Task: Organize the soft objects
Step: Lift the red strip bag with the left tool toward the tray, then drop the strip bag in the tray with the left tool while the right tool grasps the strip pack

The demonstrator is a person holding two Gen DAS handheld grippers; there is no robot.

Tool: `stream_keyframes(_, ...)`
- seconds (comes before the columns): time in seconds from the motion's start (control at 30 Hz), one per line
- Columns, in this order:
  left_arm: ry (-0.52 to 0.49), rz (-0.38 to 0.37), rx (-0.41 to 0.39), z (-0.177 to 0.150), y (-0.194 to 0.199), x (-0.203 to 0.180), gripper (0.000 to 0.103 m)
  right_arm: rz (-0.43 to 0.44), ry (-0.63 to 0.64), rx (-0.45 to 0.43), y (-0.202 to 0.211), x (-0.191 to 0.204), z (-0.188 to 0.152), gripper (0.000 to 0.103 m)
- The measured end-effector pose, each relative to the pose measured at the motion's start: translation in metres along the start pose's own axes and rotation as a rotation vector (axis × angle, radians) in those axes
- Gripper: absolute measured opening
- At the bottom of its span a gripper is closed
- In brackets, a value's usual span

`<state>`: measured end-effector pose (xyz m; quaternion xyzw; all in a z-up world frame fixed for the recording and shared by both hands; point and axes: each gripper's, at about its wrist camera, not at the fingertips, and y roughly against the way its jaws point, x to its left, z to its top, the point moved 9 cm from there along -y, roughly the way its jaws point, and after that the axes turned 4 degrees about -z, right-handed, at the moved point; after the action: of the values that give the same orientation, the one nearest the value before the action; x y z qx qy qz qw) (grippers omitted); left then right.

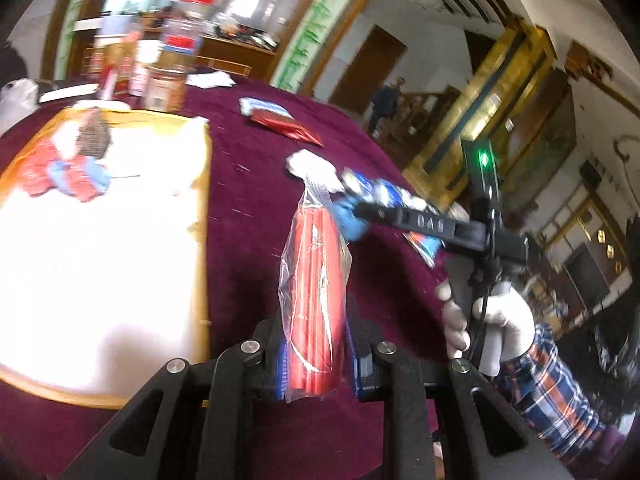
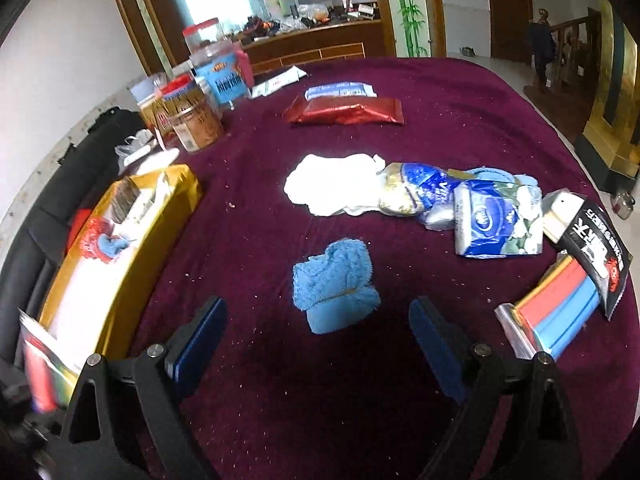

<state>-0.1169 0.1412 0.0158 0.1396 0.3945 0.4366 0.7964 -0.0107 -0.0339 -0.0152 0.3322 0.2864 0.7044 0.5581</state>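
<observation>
My left gripper (image 1: pixel 316 360) is shut on a clear plastic bag of red material (image 1: pixel 316 280) and holds it above the maroon tablecloth, just right of the gold-rimmed box (image 1: pixel 200 208). The box has a white lining and holds a red and blue knit piece (image 1: pixel 66 174). My right gripper (image 2: pixel 316 320) is open and empty, its jaws wide on either side of a blue knitted cloth (image 2: pixel 334 290) lying on the table. In the left wrist view the right gripper (image 1: pixel 352 216) hovers over that cloth. A white cloth (image 2: pixel 332 184) lies further back.
Blue tissue packs (image 2: pixel 496 220), a black snack bag (image 2: pixel 596 252) and a red-and-blue packet (image 2: pixel 556 312) lie at the right. A red foil packet (image 2: pixel 348 112) and a blue-white pack (image 2: pixel 340 90) lie at the back. Jars (image 2: pixel 192 116) stand at the back left.
</observation>
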Motion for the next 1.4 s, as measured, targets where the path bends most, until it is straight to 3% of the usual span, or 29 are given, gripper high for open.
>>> stream_keyframes(0.1, 0.039, 0.053, -0.046, 0.014, 0.021, 0.031, 0.022, -0.004, -0.009, 0.009, -0.004, -0.001, -0.002, 0.091)
stream_keyframes(0.27, 0.095, 0.246, -0.058, 0.041, 0.039, 0.104, 0.022, -0.013, -0.010, 0.018, -0.007, 0.000, -0.005, 0.091)
stream_keyframes(0.33, 0.121, 0.304, -0.026, 0.050, 0.034, 0.132, 0.022, -0.014, -0.019, 0.018, -0.008, -0.001, -0.005, 0.091)
stream_keyframes(0.53, 0.230, 0.367, 0.118, 0.061, -0.002, 0.190, 0.023, -0.012, -0.043, -0.016, 0.010, -0.010, -0.005, 0.091)
stream_keyframes(0.57, 0.247, 0.382, 0.126, 0.063, -0.007, 0.198, 0.028, -0.017, -0.046, -0.030, 0.018, -0.015, -0.004, 0.091)
stream_keyframes(0.67, 0.304, 0.404, 0.112, 0.068, -0.013, 0.213, 0.057, -0.050, -0.071, -0.089, 0.049, -0.041, -0.003, 0.091)
stream_keyframes(0.7, 0.319, 0.400, 0.106, 0.069, -0.012, 0.215, 0.063, -0.068, -0.084, -0.105, 0.058, -0.052, -0.003, 0.091)
stream_keyframes(0.83, 0.350, 0.337, 0.063, 0.072, 0.000, 0.206, 0.064, -0.175, -0.179, -0.130, 0.084, -0.114, -0.010, 0.091)
stream_keyframes(1.0, 0.316, 0.287, -0.050, 0.071, 0.036, 0.174, 0.068, -0.178, -0.329, -0.068, 0.073, -0.162, -0.026, 0.091)
stream_keyframes(1.17, 0.253, 0.292, -0.152, 0.070, 0.069, 0.141, 0.072, -0.145, -0.421, -0.016, 0.045, -0.168, -0.031, 0.091)
stream_keyframes(1.3, 0.233, 0.286, -0.178, 0.062, 0.082, 0.129, 0.073, -0.162, -0.476, 0.017, 0.016, -0.167, -0.024, 0.091)
stream_keyframes(1.4, 0.237, 0.284, -0.178, 0.051, 0.084, 0.126, 0.073, -0.234, -0.446, 0.048, 0.000, -0.168, -0.021, 0.075)
